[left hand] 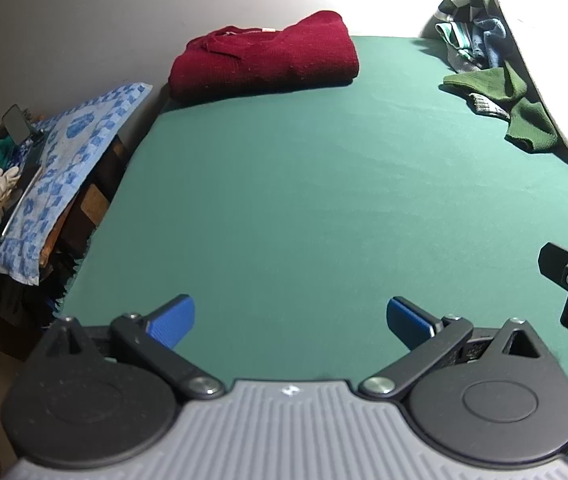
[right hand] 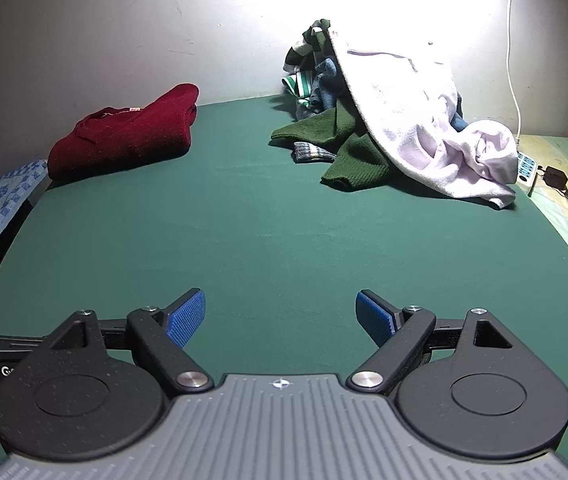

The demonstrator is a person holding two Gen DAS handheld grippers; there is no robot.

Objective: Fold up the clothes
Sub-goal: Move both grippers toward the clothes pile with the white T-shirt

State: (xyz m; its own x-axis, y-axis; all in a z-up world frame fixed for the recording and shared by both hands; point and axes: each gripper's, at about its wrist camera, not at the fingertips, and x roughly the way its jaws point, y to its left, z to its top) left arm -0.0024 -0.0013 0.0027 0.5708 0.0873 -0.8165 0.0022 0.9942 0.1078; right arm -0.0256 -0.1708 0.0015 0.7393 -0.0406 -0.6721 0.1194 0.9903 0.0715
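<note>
I see a smooth green cloth counter (right hand: 284,220) against a pale wall; a folded knitted red sweater (right hand: 124,136) lies at ten o'clock, collar leftward; a rumpled clothes pile (right hand: 404,128) sits at one o'clock; left gripper (left hand: 290,320) and right gripper (right hand: 280,316) fingers stand wide, holding nothing.

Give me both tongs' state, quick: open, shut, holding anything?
Left tongs: open, empty, over the green sheet.
Right tongs: open, empty.

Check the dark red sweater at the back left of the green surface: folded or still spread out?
Folded. The red sweater lies as a compact, thick block with its collar on top and no sleeves trailing out.
</note>
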